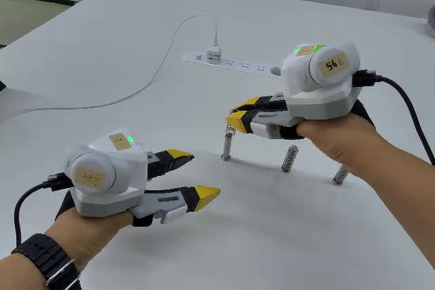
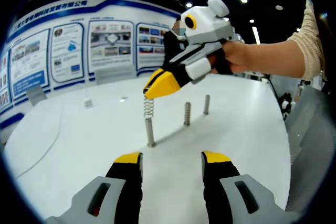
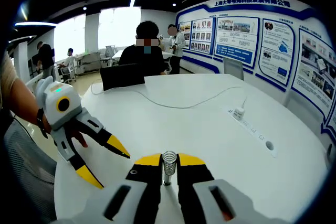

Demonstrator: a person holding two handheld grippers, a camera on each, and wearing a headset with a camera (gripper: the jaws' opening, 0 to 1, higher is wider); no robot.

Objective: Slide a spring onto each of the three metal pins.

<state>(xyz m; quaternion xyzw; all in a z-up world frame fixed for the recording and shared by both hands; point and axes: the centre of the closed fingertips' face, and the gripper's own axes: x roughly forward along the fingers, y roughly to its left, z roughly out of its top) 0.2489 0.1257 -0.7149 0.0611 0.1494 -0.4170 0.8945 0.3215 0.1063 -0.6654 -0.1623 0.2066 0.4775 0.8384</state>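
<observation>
Spring (image 3: 168,161), silver coiled wire, pinched by right hand-held gripper (image 1: 234,117) atop pin (image 1: 225,149); left hand-held gripper (image 1: 204,174) spread; tag (image 1: 332,64) reads 546.

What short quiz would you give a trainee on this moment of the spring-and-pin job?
1. True or false: the left gripper holds a spring.
2. Multiple choice: how many pins already wear a spring down on the shaft? A one, B two, C three.
3. Fill in: the right gripper is shut on the spring atop the ___ pin in the head view.
Key: 1 false, its fingers stand open and empty. 2 B, the middle pin and the right pin. 3 leftmost.
</observation>
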